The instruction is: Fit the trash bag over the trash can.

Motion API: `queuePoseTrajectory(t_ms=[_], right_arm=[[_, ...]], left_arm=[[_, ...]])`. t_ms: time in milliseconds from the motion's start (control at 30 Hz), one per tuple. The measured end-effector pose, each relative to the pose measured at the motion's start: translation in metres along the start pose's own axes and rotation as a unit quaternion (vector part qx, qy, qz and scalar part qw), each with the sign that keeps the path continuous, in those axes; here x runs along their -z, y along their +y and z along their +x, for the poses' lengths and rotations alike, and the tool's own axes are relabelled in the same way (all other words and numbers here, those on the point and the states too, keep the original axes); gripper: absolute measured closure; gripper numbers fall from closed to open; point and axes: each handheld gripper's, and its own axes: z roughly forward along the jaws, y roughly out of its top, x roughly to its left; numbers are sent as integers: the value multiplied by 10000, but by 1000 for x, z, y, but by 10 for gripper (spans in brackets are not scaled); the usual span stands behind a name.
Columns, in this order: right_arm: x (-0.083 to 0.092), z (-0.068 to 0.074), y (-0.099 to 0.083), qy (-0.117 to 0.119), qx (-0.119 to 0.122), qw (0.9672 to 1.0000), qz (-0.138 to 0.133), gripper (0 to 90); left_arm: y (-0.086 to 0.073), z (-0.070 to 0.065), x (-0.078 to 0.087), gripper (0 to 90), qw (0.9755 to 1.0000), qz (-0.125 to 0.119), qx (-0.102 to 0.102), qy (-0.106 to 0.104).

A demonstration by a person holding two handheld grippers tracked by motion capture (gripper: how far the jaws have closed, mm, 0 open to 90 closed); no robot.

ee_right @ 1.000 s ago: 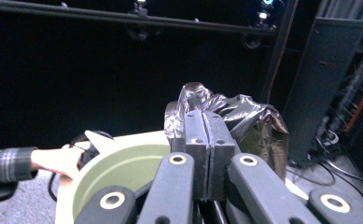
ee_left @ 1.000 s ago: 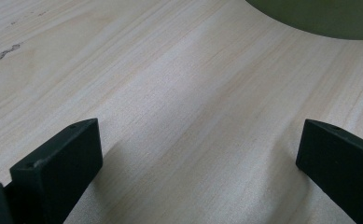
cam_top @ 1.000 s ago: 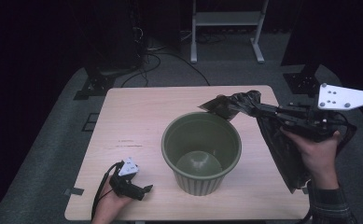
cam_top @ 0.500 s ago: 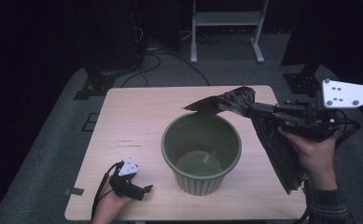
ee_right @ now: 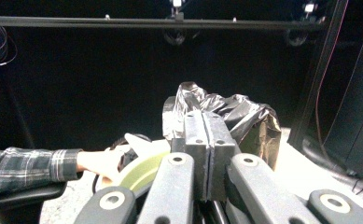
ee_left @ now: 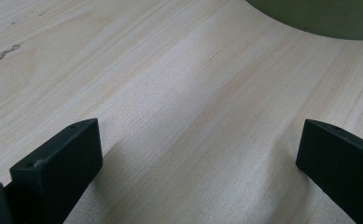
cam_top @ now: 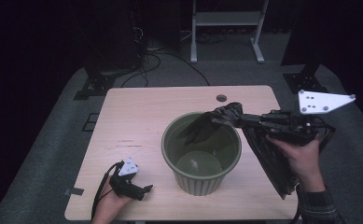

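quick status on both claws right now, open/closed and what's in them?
Left claw: open, nothing between the jaws, low over the table.
Right claw: shut on the black plastic bag, one bag end over the green pot.

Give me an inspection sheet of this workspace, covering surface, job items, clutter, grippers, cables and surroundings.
Surface: pale wooden table, a round hole near its far edge, faint scuff marks towards the left.
Job's things: ribbed olive-green plastic bin upright at mid-table; crumpled black plastic bag, one end over the bin's mouth, the rest hanging right of it.
Clutter: nothing seen.
Grippers: right gripper shut on the bag; left gripper open, resting low on the table near the bin.
Cables: black cable looping from the left gripper; more on the floor behind.
Surroundings: grey carpet, white metal stand, dark background.
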Motion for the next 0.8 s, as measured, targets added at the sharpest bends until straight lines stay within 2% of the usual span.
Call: queuePoseTrajectory(t_ms=[200,333,400,500,533,633,800], right_arm=[[-23,-12,-16,117,-159,9995,260,892],[-43,-17,-25,274,-277,9985,388,889],[-55,-19,-29,287,-284,9977,545,887],[-67,-20,-32,254,-271,9968,711,819],[-71,-20,-33,208,-257,9968,734,754],[-71,-20,-32,194,-247,9967,748,715],[-63,-17,-31,66,-197,9971,728,650]], left_arm=[[0,0,0,0,10000,2,-1,-2],[0,0,0,0,10000,2,0,-1],[0,0,0,0,10000,2,-1,-2],[0,0,0,0,10000,3,-1,-2],[0,0,0,0,10000,2,-1,-2],[0,0,0,0,10000,2,3,-1],[0,0,0,0,10000,1,1,-1]])
